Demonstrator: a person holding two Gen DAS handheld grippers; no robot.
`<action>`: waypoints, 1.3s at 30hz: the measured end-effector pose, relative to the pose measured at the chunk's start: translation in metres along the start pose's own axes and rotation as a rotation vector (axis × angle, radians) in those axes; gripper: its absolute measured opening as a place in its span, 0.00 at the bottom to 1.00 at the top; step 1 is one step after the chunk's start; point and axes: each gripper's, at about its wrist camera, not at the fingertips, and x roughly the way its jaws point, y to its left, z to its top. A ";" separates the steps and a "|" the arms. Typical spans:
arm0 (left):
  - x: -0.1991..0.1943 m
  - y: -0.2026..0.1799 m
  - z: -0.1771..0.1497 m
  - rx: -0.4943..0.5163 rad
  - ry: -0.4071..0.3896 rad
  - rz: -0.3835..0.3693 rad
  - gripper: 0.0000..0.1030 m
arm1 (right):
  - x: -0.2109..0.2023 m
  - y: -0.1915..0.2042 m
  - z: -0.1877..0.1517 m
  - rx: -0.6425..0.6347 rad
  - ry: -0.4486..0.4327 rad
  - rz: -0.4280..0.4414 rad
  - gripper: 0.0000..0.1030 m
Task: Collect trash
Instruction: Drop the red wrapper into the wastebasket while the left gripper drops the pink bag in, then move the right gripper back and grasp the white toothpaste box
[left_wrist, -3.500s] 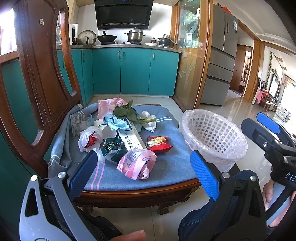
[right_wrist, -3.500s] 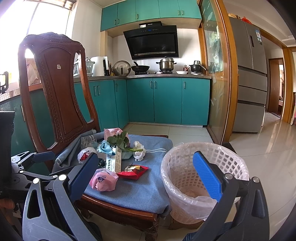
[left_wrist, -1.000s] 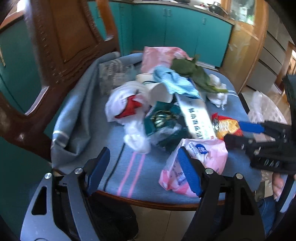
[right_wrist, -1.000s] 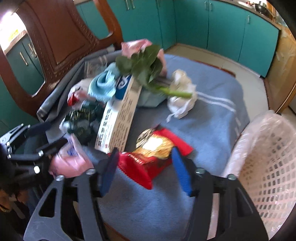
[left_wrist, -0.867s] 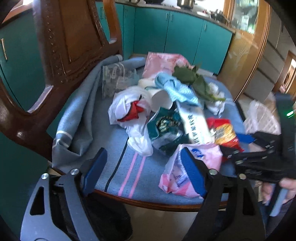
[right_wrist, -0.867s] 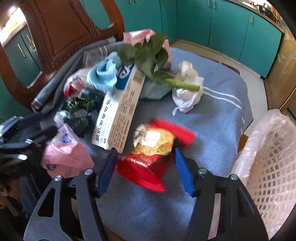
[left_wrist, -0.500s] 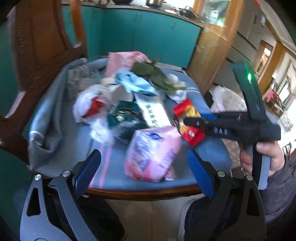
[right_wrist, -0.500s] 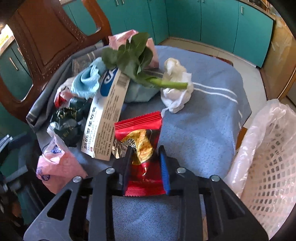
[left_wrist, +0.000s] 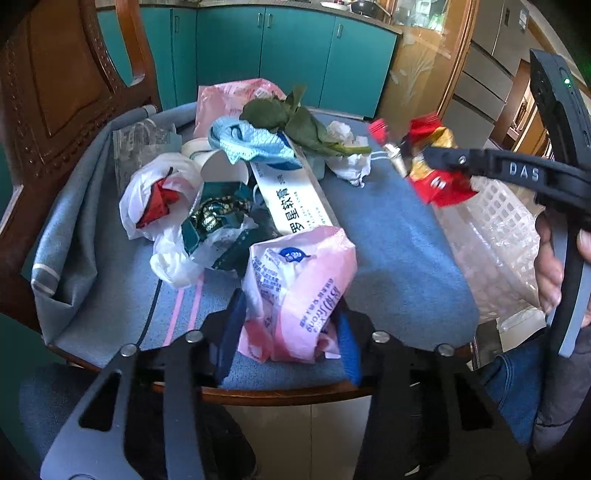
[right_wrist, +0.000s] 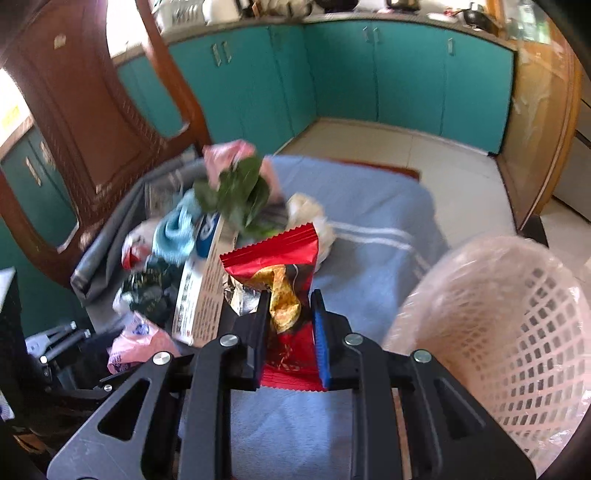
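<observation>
Trash (left_wrist: 236, 192) lies heaped on a blanket-covered chair seat (left_wrist: 399, 236) in a teal-cabineted kitchen as a person works two hand-held grippers at once. Right gripper (right_wrist: 289, 325) has a red snack wrapper (right_wrist: 284, 266) pinched between its pads, jaws closing further on it, with the wrapper's long axis standing up out of the fingers and its serrated top edge clear of the blanket. Seen from the left wrist camera, that wrapper (left_wrist: 436, 166) hangs above the seat's edge beside the lined white basket (left_wrist: 495, 236).

Left gripper (left_wrist: 286, 332) straddles a pink plastic bag (left_wrist: 299, 291) at the seat's near edge, jaws closing, pads pressed against the bag's lower sides so that it bulges upward between them. The rest of the heap, a long white carton (left_wrist: 295, 199), green leaves (left_wrist: 291, 122), a blue cloth (left_wrist: 251, 140) and crumpled bags, lies beyond the pink bag toward the chair back (left_wrist: 74, 74).

Basket (right_wrist: 509, 332) stands just right of the right gripper and slightly ahead of it, its mouth open upward. The right hand is judged the nearer to it; a short swing rightward should put the wrapper over the rim, while the pink bag must cross the whole seat.
</observation>
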 end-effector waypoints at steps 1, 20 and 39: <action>-0.006 -0.001 0.001 0.005 -0.014 -0.005 0.45 | -0.006 -0.006 0.002 0.009 -0.017 -0.012 0.22; -0.009 -0.122 0.066 0.172 -0.128 -0.296 0.45 | -0.064 -0.165 -0.036 0.525 -0.017 -0.363 0.40; 0.029 -0.159 0.072 0.206 -0.103 -0.233 0.83 | -0.117 -0.169 -0.029 0.627 -0.364 -0.294 0.70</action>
